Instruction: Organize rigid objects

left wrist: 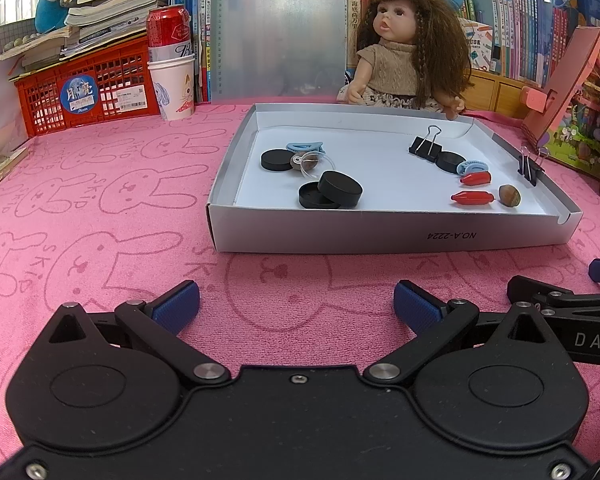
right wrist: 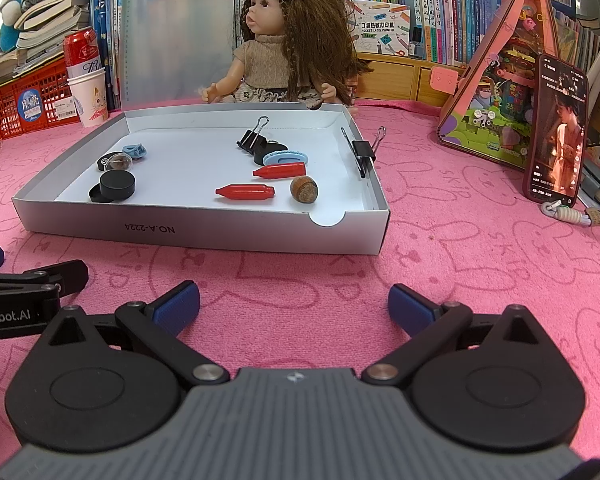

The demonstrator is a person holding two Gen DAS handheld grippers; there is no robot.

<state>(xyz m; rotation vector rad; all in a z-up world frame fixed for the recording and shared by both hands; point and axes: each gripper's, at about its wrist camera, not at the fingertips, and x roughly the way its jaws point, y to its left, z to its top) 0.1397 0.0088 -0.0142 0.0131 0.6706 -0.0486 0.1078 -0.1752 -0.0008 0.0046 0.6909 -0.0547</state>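
A shallow grey box lid point(left wrist: 380, 236) point(right wrist: 204, 232) lies on the pink cloth. Inside lie black round discs point(left wrist: 332, 194) point(right wrist: 114, 188), two red bullet-shaped pieces point(left wrist: 472, 197) point(right wrist: 246, 191), a hazelnut point(left wrist: 509, 195) point(right wrist: 304, 189), blue clips point(left wrist: 305, 147) point(right wrist: 286, 157), a clear dome over a nut point(left wrist: 310, 162) point(right wrist: 118, 161) and a black binder clip point(left wrist: 425, 148) point(right wrist: 252, 140). Another binder clip point(left wrist: 529, 168) point(right wrist: 362, 152) grips the lid's right wall. My left gripper point(left wrist: 296, 306) and right gripper point(right wrist: 294, 306) are open and empty, in front of the lid.
A doll point(left wrist: 404, 48) point(right wrist: 284, 44) sits behind the lid. A red basket point(left wrist: 88, 88), paper cup and can point(left wrist: 172, 64) stand at the back left. A toy house point(right wrist: 500, 80) and a phone point(right wrist: 558, 132) stand at the right. Books line the back.
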